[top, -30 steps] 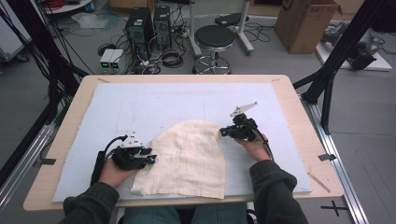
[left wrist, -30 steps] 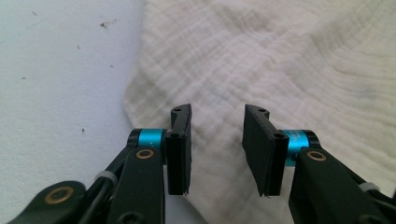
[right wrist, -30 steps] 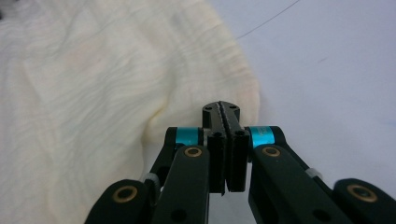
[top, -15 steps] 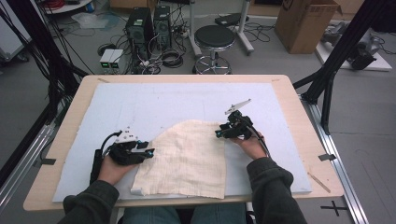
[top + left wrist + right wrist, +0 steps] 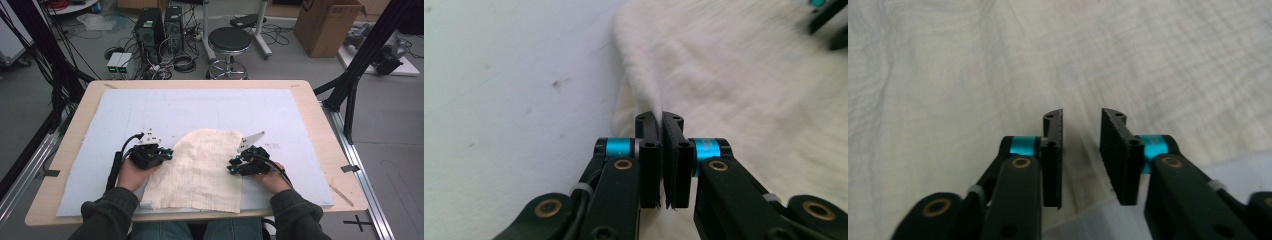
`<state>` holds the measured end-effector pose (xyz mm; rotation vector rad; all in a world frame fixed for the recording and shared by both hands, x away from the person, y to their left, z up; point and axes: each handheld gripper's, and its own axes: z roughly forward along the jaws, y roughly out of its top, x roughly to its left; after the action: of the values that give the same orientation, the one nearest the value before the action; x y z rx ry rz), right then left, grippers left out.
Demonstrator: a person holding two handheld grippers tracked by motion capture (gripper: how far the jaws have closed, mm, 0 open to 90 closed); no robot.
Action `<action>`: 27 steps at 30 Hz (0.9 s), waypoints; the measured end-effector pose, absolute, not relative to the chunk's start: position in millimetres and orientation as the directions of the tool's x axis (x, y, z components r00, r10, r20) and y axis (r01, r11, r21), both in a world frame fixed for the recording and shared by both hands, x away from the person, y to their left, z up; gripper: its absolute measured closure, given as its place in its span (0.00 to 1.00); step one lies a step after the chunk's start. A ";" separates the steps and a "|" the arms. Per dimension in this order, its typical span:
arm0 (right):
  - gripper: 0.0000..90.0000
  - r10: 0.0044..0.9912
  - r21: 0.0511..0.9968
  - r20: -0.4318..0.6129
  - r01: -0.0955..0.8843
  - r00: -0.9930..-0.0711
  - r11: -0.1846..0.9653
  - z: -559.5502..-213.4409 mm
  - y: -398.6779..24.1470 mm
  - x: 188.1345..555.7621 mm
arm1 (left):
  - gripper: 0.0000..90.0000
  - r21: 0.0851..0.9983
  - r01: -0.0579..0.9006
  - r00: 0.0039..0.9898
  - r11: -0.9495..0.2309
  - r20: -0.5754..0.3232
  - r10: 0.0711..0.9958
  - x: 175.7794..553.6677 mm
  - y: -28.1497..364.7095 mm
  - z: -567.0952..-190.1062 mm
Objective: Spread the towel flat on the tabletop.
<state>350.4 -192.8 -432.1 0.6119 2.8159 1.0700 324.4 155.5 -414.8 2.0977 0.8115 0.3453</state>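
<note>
The left gripper (image 5: pixel 661 117) is clamped on a fold of the cloth's (image 5: pixel 200 167) left edge. The right gripper (image 5: pixel 1081 117), jaws just narrowing but apart, apparently empty, points inward over the right edge. The cloth lies between them on the table (image 5: pixel 310 100).

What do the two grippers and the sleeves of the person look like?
Both the left gripper and the right gripper are black with turquoise rings beside ribbed jaws and brass-coloured pivots. A black cable trails from the left one. A grey three-cornered plate tops the right one. The sleeves are dark green.
</note>
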 end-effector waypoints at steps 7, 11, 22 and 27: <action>0.90 0.383 0.652 0.070 0.333 -0.921 0.681 -431.9 -209.9 332.2 | 0.81 0.718 0.351 0.901 -0.601 -0.084 0.425 293.7 110.6 -424.6; 0.90 0.397 0.660 0.081 0.348 -0.914 0.666 -432.5 -217.7 327.9 | 0.68 0.744 0.337 0.910 -0.577 -0.101 0.403 292.1 107.0 -419.4; 0.82 0.413 0.664 0.061 0.346 -0.909 0.663 -431.3 -216.5 333.4 | 0.62 0.718 0.501 0.762 -0.483 -0.101 0.640 341.4 110.2 -416.6; 0.80 0.427 0.664 0.069 0.360 -0.902 0.655 -432.3 -214.8 342.0 | 0.90 0.677 0.486 0.787 -0.552 -0.064 0.614 346.1 100.9 -426.1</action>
<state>342.0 -214.8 -432.3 0.6609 2.7725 1.0809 346.1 100.9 -426.1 2.2655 0.8115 0.2334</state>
